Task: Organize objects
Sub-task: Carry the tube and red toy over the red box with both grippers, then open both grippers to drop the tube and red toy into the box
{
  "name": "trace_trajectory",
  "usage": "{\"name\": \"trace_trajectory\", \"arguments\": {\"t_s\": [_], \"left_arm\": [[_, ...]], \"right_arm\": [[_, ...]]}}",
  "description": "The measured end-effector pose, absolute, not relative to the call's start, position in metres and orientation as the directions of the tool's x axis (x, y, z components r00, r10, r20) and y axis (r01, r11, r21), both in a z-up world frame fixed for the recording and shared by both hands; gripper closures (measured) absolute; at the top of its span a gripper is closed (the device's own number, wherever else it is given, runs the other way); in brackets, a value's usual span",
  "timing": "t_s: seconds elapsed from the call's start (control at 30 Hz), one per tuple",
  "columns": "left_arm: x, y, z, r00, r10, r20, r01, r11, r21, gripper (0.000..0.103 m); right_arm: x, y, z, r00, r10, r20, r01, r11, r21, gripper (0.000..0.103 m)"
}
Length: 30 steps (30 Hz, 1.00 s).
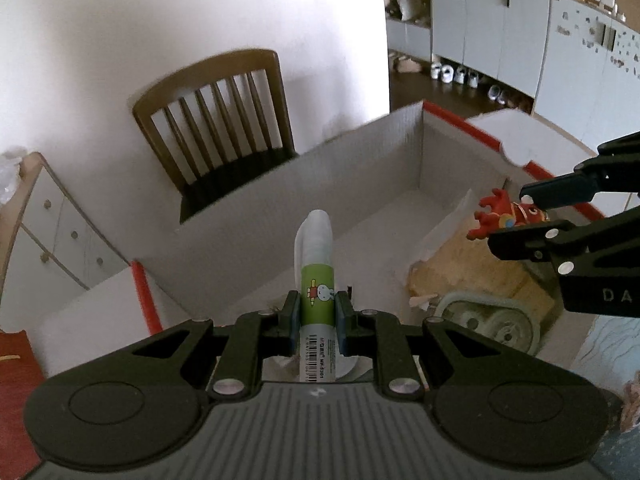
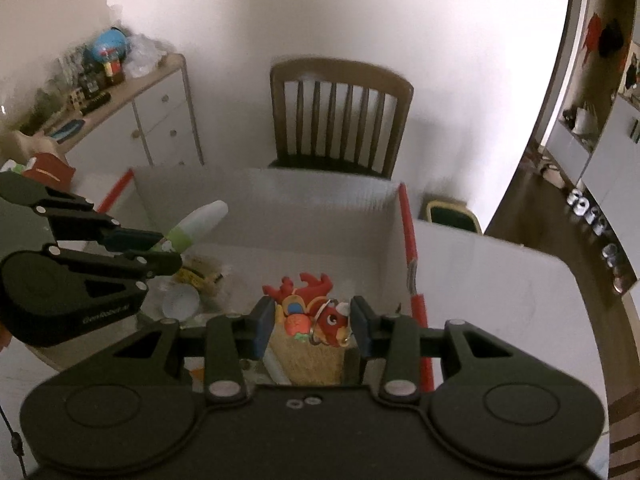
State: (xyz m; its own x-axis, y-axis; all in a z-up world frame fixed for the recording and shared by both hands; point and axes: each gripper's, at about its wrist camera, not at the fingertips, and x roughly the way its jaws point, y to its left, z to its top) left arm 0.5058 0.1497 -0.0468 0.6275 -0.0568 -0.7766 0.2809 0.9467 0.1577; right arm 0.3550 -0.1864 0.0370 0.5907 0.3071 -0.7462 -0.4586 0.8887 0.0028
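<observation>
My left gripper (image 1: 316,312) is shut on a glue stick (image 1: 316,276) with a green label and a white cap, held above the open white cardboard box (image 1: 360,152). It also shows in the right wrist view (image 2: 196,224), with the left gripper (image 2: 160,248) beside it. My right gripper (image 2: 312,320) is shut on a red toy figure (image 2: 316,312) with a key ring, held over the box (image 2: 320,200). In the left wrist view the red toy (image 1: 508,214) sits between the right gripper's fingers (image 1: 528,236).
In the box lie a tan woven item (image 2: 308,360), a small white cup (image 2: 182,300) and a round grey-green object (image 1: 492,324). A wooden chair (image 2: 340,116) stands behind the table. A white cabinet (image 2: 160,120) with clutter stands left. A red packet (image 1: 16,380) lies at the left.
</observation>
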Motion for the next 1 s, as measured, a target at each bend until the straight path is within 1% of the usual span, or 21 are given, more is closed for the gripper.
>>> {"name": "trace_trajectory", "arguments": {"t_s": [0.2, 0.3, 0.53, 0.57, 0.63, 0.67, 0.7, 0.8, 0.83, 0.87, 1.0], "left_arm": [[0.517, 0.151, -0.067, 0.555, -0.042, -0.83, 0.285, 0.948, 0.142, 0.086], [0.52, 0.151, -0.071, 0.539, -0.043, -0.841, 0.284, 0.95, 0.133, 0.086], [0.528, 0.152, -0.082, 0.472, -0.055, -0.88, 0.283, 0.955, 0.093, 0.086], [0.527, 0.153, -0.083, 0.47, -0.054, -0.881, 0.284, 0.954, 0.093, 0.086], [0.525, 0.153, -0.081, 0.478, -0.055, -0.877, 0.28, 0.956, 0.093, 0.086], [0.524, 0.153, -0.08, 0.482, -0.058, -0.874, 0.276, 0.957, 0.089, 0.083], [0.523, 0.154, -0.079, 0.486, -0.059, -0.872, 0.269, 0.959, 0.085, 0.08], [0.518, 0.155, -0.072, 0.509, -0.061, -0.859, 0.261, 0.961, 0.087, 0.06], [0.515, 0.155, -0.069, 0.521, -0.059, -0.852, 0.257, 0.962, 0.091, 0.042], [0.511, 0.156, -0.065, 0.54, -0.057, -0.84, 0.254, 0.962, 0.098, 0.034], [0.504, 0.157, -0.053, 0.559, -0.068, -0.826, 0.246, 0.965, 0.087, 0.034]], "right_arm": [[0.358, -0.187, 0.02, 0.567, 0.283, -0.773, -0.463, 0.886, -0.015, 0.063], [0.357, -0.186, 0.014, 0.549, 0.277, -0.789, -0.465, 0.885, -0.013, 0.062], [0.357, -0.182, 0.012, 0.545, 0.274, -0.793, -0.478, 0.878, -0.025, 0.059], [0.357, -0.183, 0.012, 0.544, 0.276, -0.793, -0.482, 0.876, -0.026, 0.057], [0.356, -0.184, 0.013, 0.538, 0.281, -0.794, -0.487, 0.873, -0.021, 0.05], [0.356, -0.184, 0.014, 0.539, 0.284, -0.793, -0.489, 0.872, -0.02, 0.046], [0.355, -0.184, 0.015, 0.541, 0.286, -0.791, -0.491, 0.871, -0.02, 0.044], [0.352, -0.187, 0.016, 0.545, 0.288, -0.787, -0.495, 0.869, -0.025, 0.042], [0.351, -0.188, 0.018, 0.546, 0.291, -0.786, -0.496, 0.868, -0.023, 0.042], [0.35, -0.189, 0.019, 0.547, 0.294, -0.783, -0.497, 0.868, -0.022, 0.041], [0.343, -0.193, 0.027, 0.555, 0.311, -0.772, -0.505, 0.863, -0.016, 0.041]]}}
